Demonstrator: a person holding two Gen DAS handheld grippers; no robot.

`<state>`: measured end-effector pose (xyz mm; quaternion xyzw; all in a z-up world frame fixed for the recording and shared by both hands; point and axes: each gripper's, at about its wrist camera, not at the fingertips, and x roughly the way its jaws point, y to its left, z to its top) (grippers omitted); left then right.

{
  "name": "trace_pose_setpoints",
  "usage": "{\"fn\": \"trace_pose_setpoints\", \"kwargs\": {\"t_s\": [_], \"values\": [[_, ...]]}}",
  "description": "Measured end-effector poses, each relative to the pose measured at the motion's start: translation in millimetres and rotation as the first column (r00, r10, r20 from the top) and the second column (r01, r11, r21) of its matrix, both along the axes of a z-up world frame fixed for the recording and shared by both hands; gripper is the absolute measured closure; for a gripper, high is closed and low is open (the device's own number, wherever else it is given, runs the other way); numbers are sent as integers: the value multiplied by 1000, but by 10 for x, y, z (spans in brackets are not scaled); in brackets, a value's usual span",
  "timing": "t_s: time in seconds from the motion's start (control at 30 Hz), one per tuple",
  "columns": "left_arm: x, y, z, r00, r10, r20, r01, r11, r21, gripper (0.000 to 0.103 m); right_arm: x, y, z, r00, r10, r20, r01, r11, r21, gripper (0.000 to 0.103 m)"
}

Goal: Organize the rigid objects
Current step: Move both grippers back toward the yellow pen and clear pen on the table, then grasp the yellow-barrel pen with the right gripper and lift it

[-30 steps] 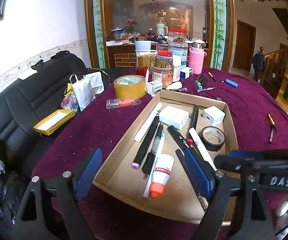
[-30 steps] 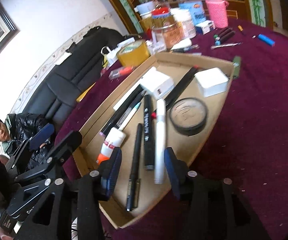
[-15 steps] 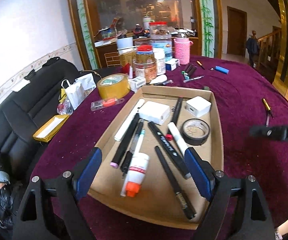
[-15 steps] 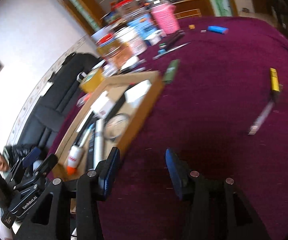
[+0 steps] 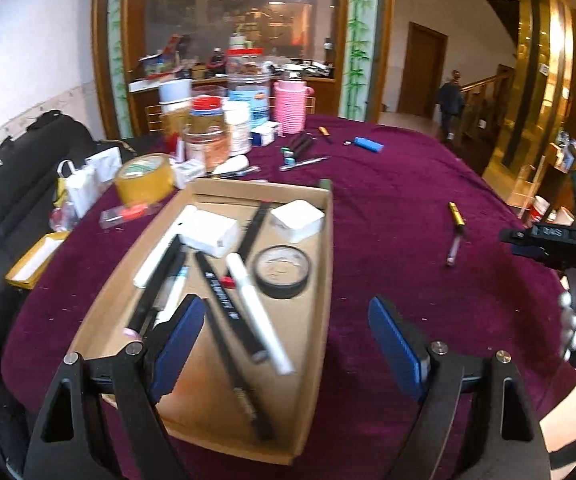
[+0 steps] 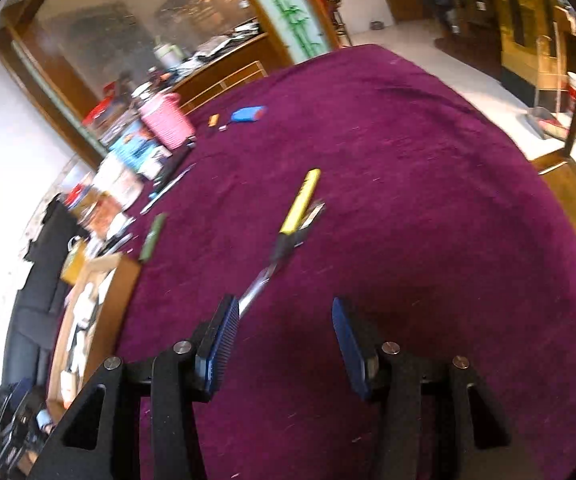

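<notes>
The left gripper is held with jaws wide apart and empty above the cardboard tray, in which markers, a white pen and a black tape roll are laid. The right gripper is parted, nothing clamped, just short of a yellow-capped pen on the purple tablecloth.

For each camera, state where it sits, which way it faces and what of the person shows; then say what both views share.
Left wrist: on the left gripper, looking down over the cardboard tray; open jaws, plus the right gripper at the right edge.
Right wrist: on the right gripper, facing down at the yellow pen on the purple tablecloth; empty jaws.
Shared: tray, yellow pen, pink cup, blue lighter.
</notes>
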<state>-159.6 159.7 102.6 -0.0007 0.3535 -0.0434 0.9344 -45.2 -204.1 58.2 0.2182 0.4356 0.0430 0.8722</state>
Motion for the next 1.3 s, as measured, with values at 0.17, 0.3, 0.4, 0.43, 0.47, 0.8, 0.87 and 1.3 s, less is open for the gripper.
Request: {"fn": "trace_pose_setpoints", "kwargs": {"t_s": [0.17,0.3,0.4,0.43,0.47,0.8,0.87,1.3], "values": [[-8,-170,-37,998,-59,-15,59,998,-5,19,223,-3,-103,999,-9,-37,8,1000,-12,51],[20,-214,-35,997,-70,-23,70,997,-19,19,421,261,-227,996,34,-81,-37,999,-40,51],[46,-238,-19,996,-79,-29,79,996,-29,19,571,503,-329,992,51,-117,-61,995,-81,51],[55,-260,-14,996,-84,-30,83,996,-27,19,579,536,-323,993,42,-109,-54,993,-108,51],[64,-276,-16,996,-87,-30,86,996,-26,19,566,560,-318,994,38,-101,-51,990,-130,51],[219,-419,-130,987,-144,-72,138,987,-79,19,135,-4,-320,989,0,-147,-19,992,-125,92],[253,-478,-169,984,-159,-83,151,985,-88,19,110,-64,-242,993,-14,-115,-1,992,-129,92],[334,-569,-237,979,-171,-115,162,984,-79,19,1154,428,-207,986,155,-62,-160,984,-76,64]]}}
